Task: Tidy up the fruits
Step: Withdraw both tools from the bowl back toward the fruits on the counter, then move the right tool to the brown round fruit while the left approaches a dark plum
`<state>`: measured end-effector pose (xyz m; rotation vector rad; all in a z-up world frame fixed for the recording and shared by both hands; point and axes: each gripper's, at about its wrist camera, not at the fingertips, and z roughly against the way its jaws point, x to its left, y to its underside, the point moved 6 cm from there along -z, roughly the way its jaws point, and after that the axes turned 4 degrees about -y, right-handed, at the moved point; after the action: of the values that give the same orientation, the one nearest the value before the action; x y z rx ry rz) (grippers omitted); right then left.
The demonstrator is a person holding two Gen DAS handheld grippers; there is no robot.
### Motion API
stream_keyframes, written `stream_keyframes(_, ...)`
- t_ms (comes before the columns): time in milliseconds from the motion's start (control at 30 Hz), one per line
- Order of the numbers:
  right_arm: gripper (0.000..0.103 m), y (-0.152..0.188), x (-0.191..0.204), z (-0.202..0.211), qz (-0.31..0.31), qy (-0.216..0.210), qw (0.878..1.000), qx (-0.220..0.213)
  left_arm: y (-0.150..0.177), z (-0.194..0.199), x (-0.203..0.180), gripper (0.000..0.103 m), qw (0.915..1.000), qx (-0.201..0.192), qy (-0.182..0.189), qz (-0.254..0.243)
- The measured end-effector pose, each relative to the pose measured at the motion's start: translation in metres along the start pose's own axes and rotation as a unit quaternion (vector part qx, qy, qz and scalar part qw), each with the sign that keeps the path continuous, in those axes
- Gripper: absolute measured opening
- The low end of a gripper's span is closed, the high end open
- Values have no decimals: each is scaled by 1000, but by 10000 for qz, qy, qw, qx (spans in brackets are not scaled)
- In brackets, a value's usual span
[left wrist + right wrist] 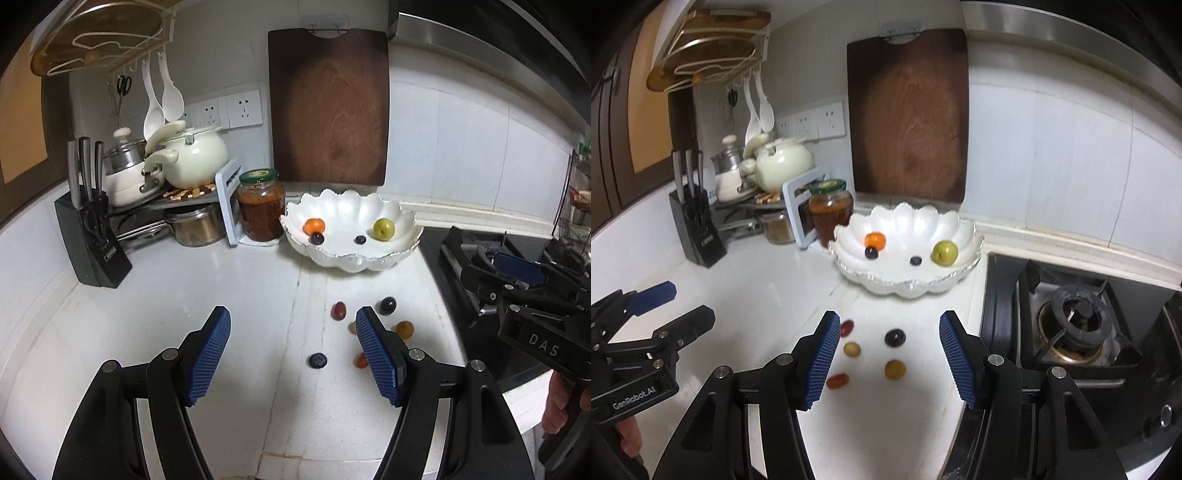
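1. Both claws wide open, holding nothing — left gripper (293, 326), right gripper (888, 330).
2. Bowl (960, 225) far centre already has four fruits; six still loose on the near counter (184, 295).
3. I'd centre the right claw on the dark grape (895, 337) — descend straight, close gently, avoid nudging the yellow fruit (895, 369).

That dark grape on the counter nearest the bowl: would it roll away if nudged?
Probably: the dark grape looks round and smooth on a glossy white counter, with nothing touching it. Its skin seems shiny, so it may slip between jaws, and likely bruises if squeezed.
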<state>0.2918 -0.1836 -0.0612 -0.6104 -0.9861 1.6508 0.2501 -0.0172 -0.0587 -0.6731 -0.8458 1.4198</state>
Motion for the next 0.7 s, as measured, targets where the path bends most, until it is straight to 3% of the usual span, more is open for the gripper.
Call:
stream_keyframes(267,57,25,-3,-16,21,17,9995,320,21,-12,-8,70,9998,11,-94,-150)
stream_keyframes(700,57,47,-5,-40,80,44,9977,671,42,-45,-17,66,9988,440,193,-122)
